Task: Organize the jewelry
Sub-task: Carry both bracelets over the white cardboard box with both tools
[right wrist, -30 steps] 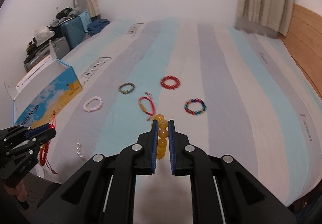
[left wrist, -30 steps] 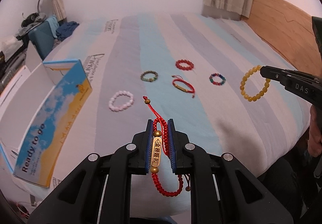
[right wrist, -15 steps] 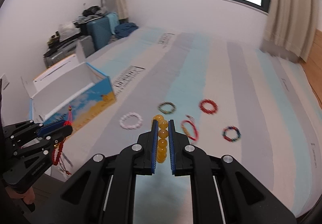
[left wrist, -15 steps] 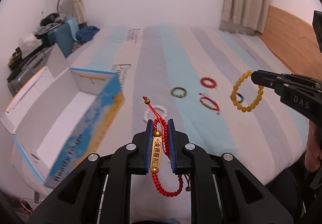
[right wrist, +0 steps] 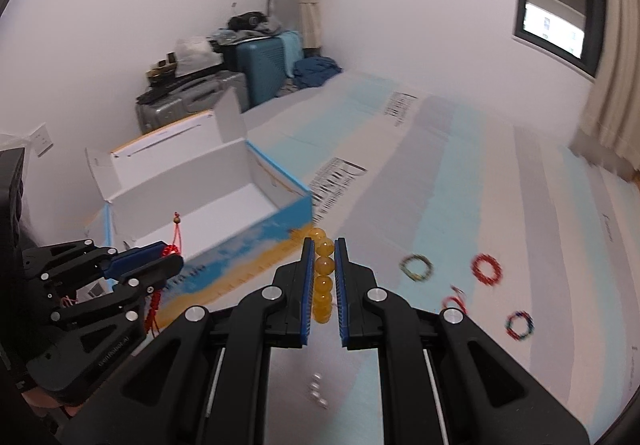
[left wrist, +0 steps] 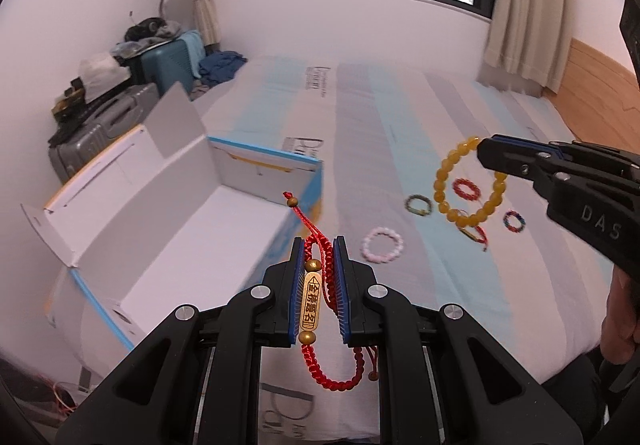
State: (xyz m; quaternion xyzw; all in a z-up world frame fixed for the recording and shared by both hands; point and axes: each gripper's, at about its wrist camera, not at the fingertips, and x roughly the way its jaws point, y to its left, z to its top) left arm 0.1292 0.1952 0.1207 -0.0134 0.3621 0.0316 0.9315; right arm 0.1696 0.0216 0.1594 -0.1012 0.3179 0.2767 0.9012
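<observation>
Left hand-held gripper (left wrist: pixel 319 287) clamps red cord bracelet (left wrist: pixel 325 309) – open box (left wrist: pixel 188 229) at 10 o'clock; right hand-held gripper (right wrist: pixel 321 279) pinches yellow bead bracelet (right wrist: pixel 322 281) above bed (right wrist: pixel 500 213)

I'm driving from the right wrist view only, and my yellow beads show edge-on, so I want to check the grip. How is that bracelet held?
Observer: In the left wrist view, the yellow bracelet hangs as a full open loop from the right gripper, pinched only near its top.
Operator: And the red cord in the other gripper, what exactly is clamped?
Observer: The left gripper is shut on the red cord bracelet, with its gold plate lying lengthwise between the fingers. The rest of the loop dangles below them.
</observation>
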